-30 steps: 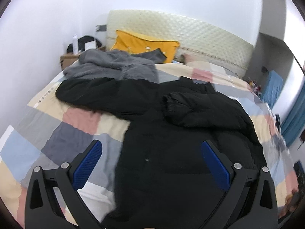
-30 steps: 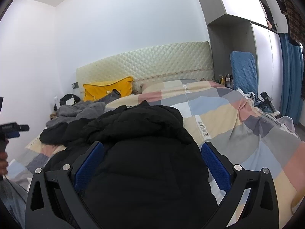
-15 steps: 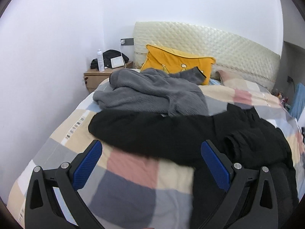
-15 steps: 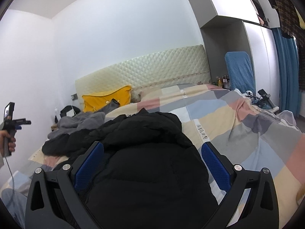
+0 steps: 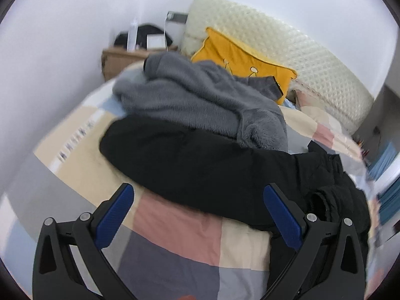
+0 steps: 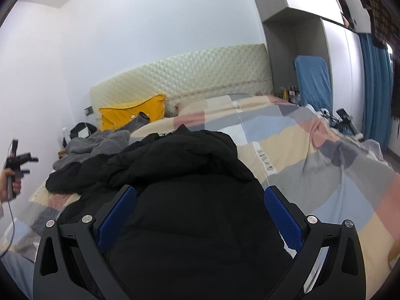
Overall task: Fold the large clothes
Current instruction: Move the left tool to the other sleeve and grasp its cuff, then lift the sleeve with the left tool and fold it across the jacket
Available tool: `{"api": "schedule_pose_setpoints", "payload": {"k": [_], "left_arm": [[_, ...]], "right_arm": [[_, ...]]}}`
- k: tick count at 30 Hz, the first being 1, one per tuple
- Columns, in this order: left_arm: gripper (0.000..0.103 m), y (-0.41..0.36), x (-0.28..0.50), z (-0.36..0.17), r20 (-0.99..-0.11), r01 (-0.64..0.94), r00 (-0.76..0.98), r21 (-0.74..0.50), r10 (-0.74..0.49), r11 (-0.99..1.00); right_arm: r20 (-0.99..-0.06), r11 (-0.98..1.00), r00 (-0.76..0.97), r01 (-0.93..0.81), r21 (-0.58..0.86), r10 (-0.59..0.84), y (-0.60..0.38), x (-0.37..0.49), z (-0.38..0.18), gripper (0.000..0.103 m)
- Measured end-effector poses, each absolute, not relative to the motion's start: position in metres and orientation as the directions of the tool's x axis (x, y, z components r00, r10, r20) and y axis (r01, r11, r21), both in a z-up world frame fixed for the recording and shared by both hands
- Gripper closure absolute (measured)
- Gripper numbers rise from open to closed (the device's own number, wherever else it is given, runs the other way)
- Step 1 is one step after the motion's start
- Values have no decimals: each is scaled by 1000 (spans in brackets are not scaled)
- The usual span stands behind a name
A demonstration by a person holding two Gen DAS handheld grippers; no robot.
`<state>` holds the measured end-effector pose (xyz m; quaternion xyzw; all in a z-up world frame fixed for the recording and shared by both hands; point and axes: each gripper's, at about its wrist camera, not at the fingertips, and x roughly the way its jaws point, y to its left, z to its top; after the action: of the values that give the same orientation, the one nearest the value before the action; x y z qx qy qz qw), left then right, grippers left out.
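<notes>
A large black padded jacket (image 6: 190, 200) lies spread on the checked bedspread (image 6: 312, 175). Its long sleeve (image 5: 200, 165) stretches left across the bed in the left wrist view. A grey fleece garment (image 5: 200, 100) lies bunched beyond the sleeve, partly over it. My left gripper (image 5: 197, 200) is open and empty, hovering just before the sleeve. My right gripper (image 6: 200, 200) is open and empty, low over the jacket's body. The left gripper also shows in the right wrist view (image 6: 17, 165), held in a hand at the far left.
A yellow pillow (image 5: 240, 57) leans on the cream quilted headboard (image 5: 300, 57). A wooden nightstand (image 5: 120, 60) with a bottle and dark items stands at the bed's left. A blue chair (image 6: 312, 82), blue curtains (image 6: 375, 87) and grey wardrobes are at the right.
My left gripper has swung left from over the jacket's body toward the sleeve and moved closer to it. My right gripper has stayed over the jacket, tilting slightly.
</notes>
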<state>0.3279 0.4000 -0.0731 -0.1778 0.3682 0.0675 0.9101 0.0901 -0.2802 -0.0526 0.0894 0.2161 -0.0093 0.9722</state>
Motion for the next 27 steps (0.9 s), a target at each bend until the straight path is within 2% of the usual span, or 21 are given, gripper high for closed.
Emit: {"api": "schedule_pose_setpoints", "payload": {"k": [2, 7, 10, 16, 18, 20, 21, 26, 27], "left_arm": [[0, 412, 330, -85, -696, -277, 718, -303, -14, 912], [0, 460, 338, -124, -675, -370, 736, -462, -49, 806], [1, 489, 342, -153, -656, -413, 752, -554, -72, 723], [2, 519, 368, -200, -671, -449, 737, -575, -81, 684], [7, 526, 379, -210, -671, -446, 736, -578, -86, 684], [18, 531, 390, -218, -657, -432, 747, -593, -99, 679], [28, 533, 396, -221, -652, -429, 752, -594, -96, 681], [30, 545, 413, -237, -682, -500, 730, -583, -51, 640], [34, 547, 413, -239, -677, -507, 734, -594, -47, 625]], "right_arm": [[-412, 986, 910, 113, 124, -52, -277, 84, -51, 0], [-392, 992, 916, 116, 56, -85, -262, 82, -49, 0], [-436, 992, 896, 115, 57, -79, -253, 95, -52, 0], [-471, 997, 879, 80, -18, -78, -223, 113, -57, 0], [-481, 998, 874, 66, -23, -69, -216, 121, -59, 0], [-487, 997, 871, 71, -14, -69, -212, 127, -61, 0], [-486, 996, 871, 84, -12, -79, -211, 130, -62, 0], [-502, 993, 857, 99, -59, -115, -201, 137, -66, 0], [-502, 993, 857, 98, -66, -118, -198, 137, -66, 0]]}}
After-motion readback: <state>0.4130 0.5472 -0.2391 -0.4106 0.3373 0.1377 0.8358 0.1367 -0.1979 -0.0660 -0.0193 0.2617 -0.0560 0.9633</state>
